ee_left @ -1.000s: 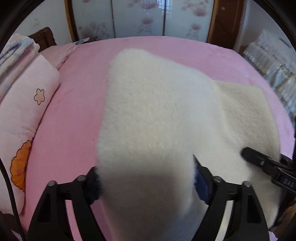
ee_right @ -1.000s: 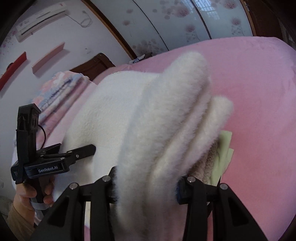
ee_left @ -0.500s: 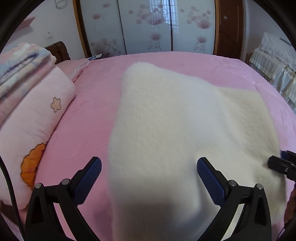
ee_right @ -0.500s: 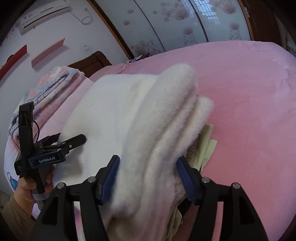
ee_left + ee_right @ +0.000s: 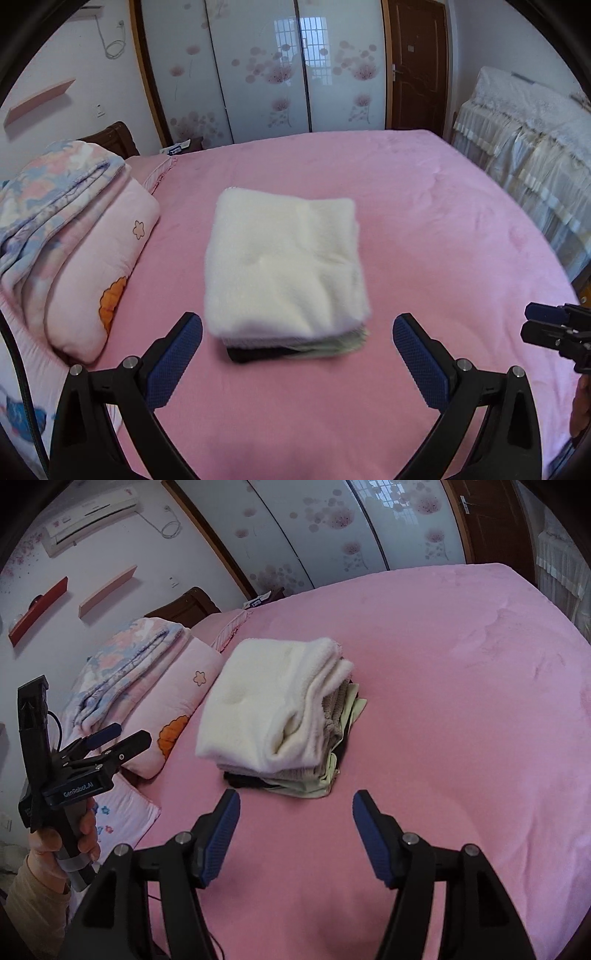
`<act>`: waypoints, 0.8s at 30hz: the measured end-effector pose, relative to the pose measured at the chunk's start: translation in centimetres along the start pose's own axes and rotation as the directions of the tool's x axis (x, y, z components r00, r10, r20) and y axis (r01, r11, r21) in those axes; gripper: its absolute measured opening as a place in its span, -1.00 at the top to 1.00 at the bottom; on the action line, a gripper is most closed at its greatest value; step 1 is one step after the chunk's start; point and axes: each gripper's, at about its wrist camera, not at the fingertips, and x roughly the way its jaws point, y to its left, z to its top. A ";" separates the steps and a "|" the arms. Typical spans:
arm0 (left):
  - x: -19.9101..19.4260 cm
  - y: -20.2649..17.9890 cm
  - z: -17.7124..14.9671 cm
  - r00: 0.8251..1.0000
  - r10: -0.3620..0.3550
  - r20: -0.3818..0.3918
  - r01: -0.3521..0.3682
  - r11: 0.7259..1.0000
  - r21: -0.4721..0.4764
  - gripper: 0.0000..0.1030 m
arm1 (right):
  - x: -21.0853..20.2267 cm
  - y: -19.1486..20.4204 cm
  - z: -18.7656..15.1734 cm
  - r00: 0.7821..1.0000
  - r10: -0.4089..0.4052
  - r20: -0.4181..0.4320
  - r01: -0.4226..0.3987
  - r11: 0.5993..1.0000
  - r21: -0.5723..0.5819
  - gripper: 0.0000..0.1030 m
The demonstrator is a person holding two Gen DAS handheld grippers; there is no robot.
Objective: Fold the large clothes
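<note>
A folded white fleece garment (image 5: 284, 262) lies on top of a small stack of folded clothes on the pink bed (image 5: 443, 229); it also shows in the right wrist view (image 5: 269, 705), with grey, pale green and dark layers (image 5: 314, 775) under it. My left gripper (image 5: 295, 347) is open and empty, pulled back just short of the stack's near edge. My right gripper (image 5: 295, 819) is open and empty, also back from the stack. The left gripper shows at the left of the right wrist view (image 5: 110, 742), held by a hand.
A pink pillow (image 5: 99, 273) with a folded floral quilt (image 5: 48, 206) on it lies left of the stack. A lace-covered piece of furniture (image 5: 532, 155) stands right of the bed. Sliding wardrobe doors (image 5: 280, 70) are behind. The right gripper tips (image 5: 546, 325) show at the right edge.
Both grippers let go of the white fleece garment, opened and drew back. The garment now rests folded on the stack.
</note>
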 end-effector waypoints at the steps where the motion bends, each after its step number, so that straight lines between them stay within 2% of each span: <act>1: -1.7 -0.3 -0.2 1.000 -0.009 0.005 0.009 1.000 -0.009 -1.00 | -2.1 0.5 -0.6 1.000 -0.007 0.013 0.008 1.000 -0.012 -0.23; 4: -7.8 -2.3 -1.4 1.000 -0.023 0.015 0.023 0.999 -0.023 -1.00 | -8.1 2.0 -2.4 0.999 0.002 0.034 -0.001 0.999 -0.032 -0.24; 7: -12.7 -3.9 -3.0 0.999 -0.040 0.033 0.041 0.999 -0.031 -1.00 | -13.3 3.4 -4.3 0.998 -0.030 0.064 0.034 0.998 -0.055 -0.25; 9: -15.8 -5.4 -4.5 0.998 -0.052 0.045 0.054 0.998 -0.027 -1.00 | -15.8 4.2 -5.9 0.995 -0.071 0.070 0.077 0.994 -0.079 -0.29; 12: -19.9 -8.0 -7.2 0.996 -0.062 0.057 0.064 0.998 -0.019 -1.00 | -18.5 4.7 -8.7 0.993 -0.086 0.076 0.094 0.991 -0.099 -0.30; 16: -23.4 -10.7 -10.8 0.993 -0.085 0.081 0.087 0.996 -0.019 -1.00 | -20.7 4.1 -12.7 0.994 -0.081 0.069 0.087 0.993 -0.081 -0.30; 20: -26.6 -12.8 -14.7 0.986 -0.112 0.120 0.122 0.990 -0.077 -1.00 | -22.5 2.8 -16.3 0.993 -0.084 0.079 0.087 0.996 -0.034 -0.30; 24: -27.4 -14.4 -18.1 0.987 -0.113 0.117 0.126 0.986 -0.107 -1.00 | -24.4 1.9 -19.4 0.989 -0.095 0.116 0.097 0.995 -0.010 -0.30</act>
